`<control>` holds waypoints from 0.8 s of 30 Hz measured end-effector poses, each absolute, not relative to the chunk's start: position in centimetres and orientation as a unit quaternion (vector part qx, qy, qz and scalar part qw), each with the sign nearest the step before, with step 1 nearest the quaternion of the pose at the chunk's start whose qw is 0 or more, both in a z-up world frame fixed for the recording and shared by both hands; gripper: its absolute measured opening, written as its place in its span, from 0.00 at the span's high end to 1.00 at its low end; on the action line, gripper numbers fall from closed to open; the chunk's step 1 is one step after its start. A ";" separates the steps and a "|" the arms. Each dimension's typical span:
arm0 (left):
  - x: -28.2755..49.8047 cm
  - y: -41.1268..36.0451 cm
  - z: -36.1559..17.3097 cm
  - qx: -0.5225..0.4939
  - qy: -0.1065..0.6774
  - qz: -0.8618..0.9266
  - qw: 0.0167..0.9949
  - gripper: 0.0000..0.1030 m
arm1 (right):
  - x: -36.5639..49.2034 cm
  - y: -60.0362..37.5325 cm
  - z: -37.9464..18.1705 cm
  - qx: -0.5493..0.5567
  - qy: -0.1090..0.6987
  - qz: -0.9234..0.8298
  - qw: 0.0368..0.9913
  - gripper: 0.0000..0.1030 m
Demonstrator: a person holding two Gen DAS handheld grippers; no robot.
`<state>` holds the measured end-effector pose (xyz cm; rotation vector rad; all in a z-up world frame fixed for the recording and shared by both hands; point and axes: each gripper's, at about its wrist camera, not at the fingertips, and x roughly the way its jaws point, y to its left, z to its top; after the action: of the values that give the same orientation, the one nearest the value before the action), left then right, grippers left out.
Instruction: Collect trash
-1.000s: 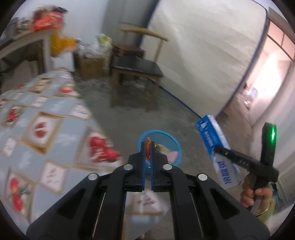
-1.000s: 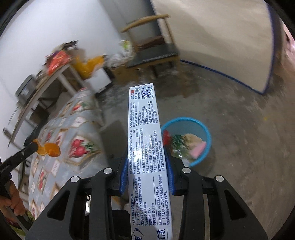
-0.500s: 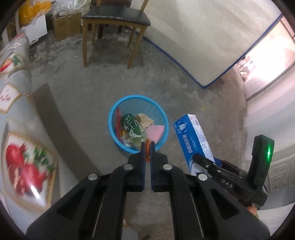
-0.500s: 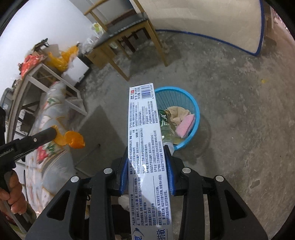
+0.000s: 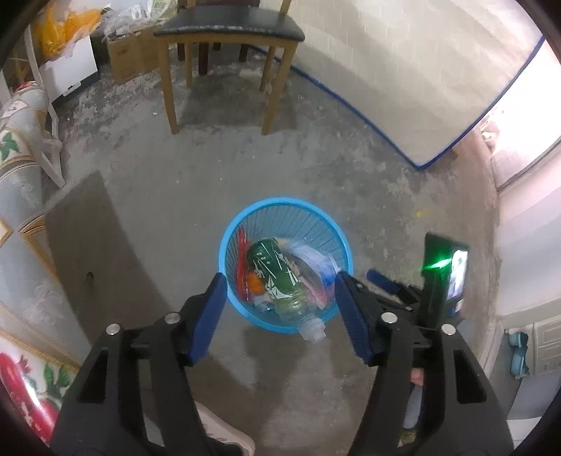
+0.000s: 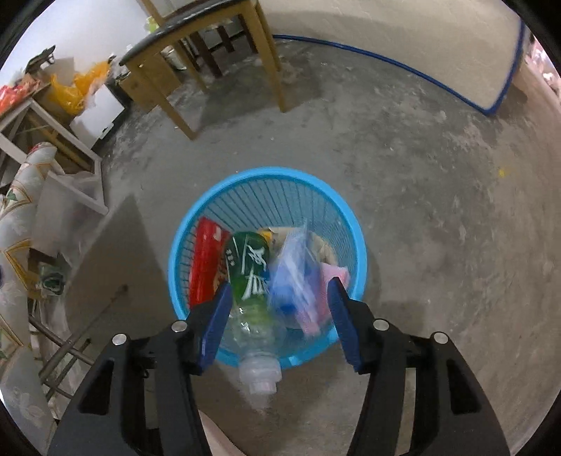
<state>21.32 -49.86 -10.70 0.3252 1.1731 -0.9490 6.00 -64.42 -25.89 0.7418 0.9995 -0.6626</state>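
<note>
Your left gripper (image 5: 277, 315) hangs over the floor with its blue-padded jaws spreading apart and nothing between them. A second ago they were pinched on a small orange scrap; that orange scrap (image 5: 255, 285) now lies in the basket (image 5: 284, 205), wedged between a red wrapper (image 5: 240, 259) and a plastic bottle (image 5: 280, 280). The basket is round, bright blue, with thin ribbed slats, and stands on rough, stained grey concrete floor (image 5: 350, 168). The bottle is clear plastic with a green label, lying tilted with its capless neck over the near rim.

To the left, a patterned tablecloth (image 5: 17, 210) with fruit pictures drapes down; behind the basket stands a wooden chair (image 5: 228, 28) with a dark padded seat.

Your right gripper (image 6: 278, 315) is also over the basket, jaws widening and empty. Half a second ago it clamped a long blue-and-white carton; now that carton (image 6: 291, 277) is a blurred streak inside the basket, between the bottle and a pink sponge (image 6: 336, 273). Both views have closed in on the basket since then.
</note>
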 end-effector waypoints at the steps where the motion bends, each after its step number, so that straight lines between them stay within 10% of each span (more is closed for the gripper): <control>1: 21.5 -49.3 -10.3 0.149 0.524 -0.428 0.721 0.38 | 5.5 -64.4 -26.0 0.345 0.455 -0.306 0.762 0.46; 14: 18.7 -38.6 -2.4 0.090 0.461 -0.441 0.765 0.22 | -3.0 -59.8 -18.0 0.340 0.380 -0.315 0.800 0.46; 24: 13.9 -25.1 1.1 0.035 0.401 -0.397 0.825 0.17 | -5.7 -47.8 -9.1 0.262 0.342 -0.280 0.858 0.26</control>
<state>13.91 -25.12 1.09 0.0745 0.8528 -0.8432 -5.66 -47.80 -9.10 0.5501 0.7175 -0.5880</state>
